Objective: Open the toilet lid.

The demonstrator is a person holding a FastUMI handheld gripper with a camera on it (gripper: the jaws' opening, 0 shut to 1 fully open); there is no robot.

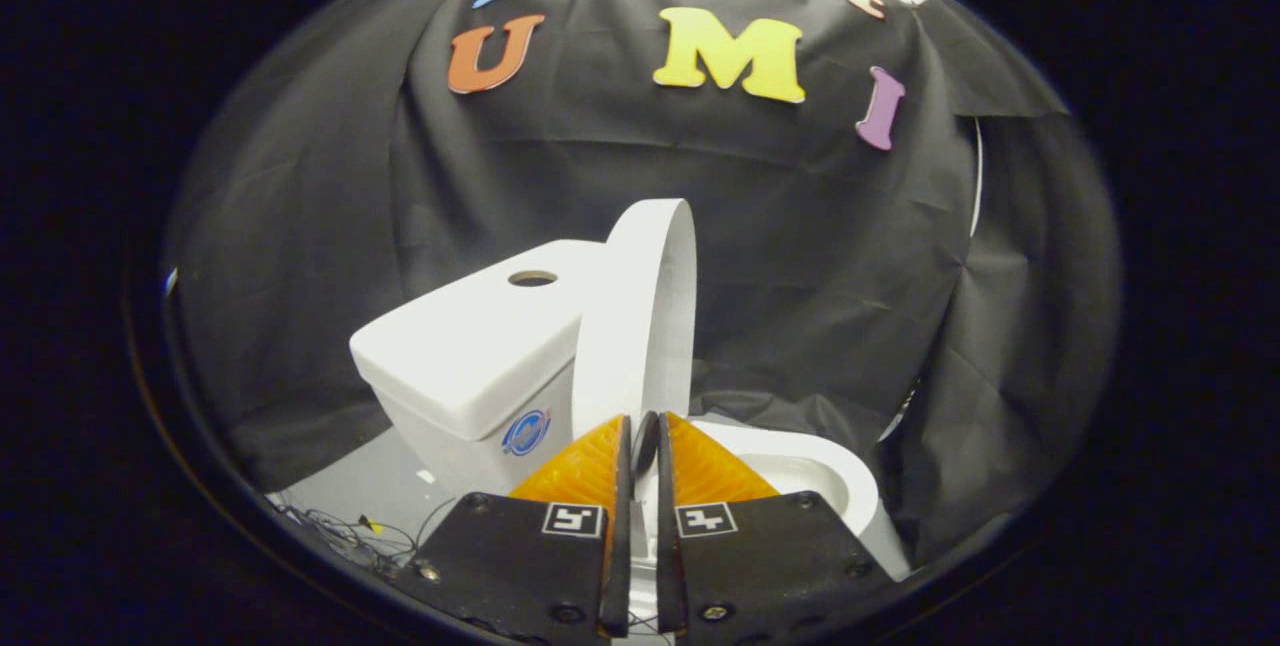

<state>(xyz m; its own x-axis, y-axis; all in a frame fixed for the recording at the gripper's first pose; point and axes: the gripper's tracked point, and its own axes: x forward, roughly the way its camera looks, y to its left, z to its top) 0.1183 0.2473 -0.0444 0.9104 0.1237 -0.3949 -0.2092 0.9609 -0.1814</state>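
Note:
A white toilet stands just ahead of me, seen from its side. Its tank (470,346) is to the left of my fingers and the open bowl (810,476) to the right. The toilet lid (640,316) stands upright between them, close against the tank front, with its near edge running down into the narrow gap between my fingertips. My gripper (643,423) is shut on that edge of the lid, with a finger on each face.
The tank top has a round hole (532,278) and a blue sticker (526,432) on its side. Loose thin wires (350,536) lie on the grey floor (370,481) left of the toilet. Black cloth hangs close behind and to the right.

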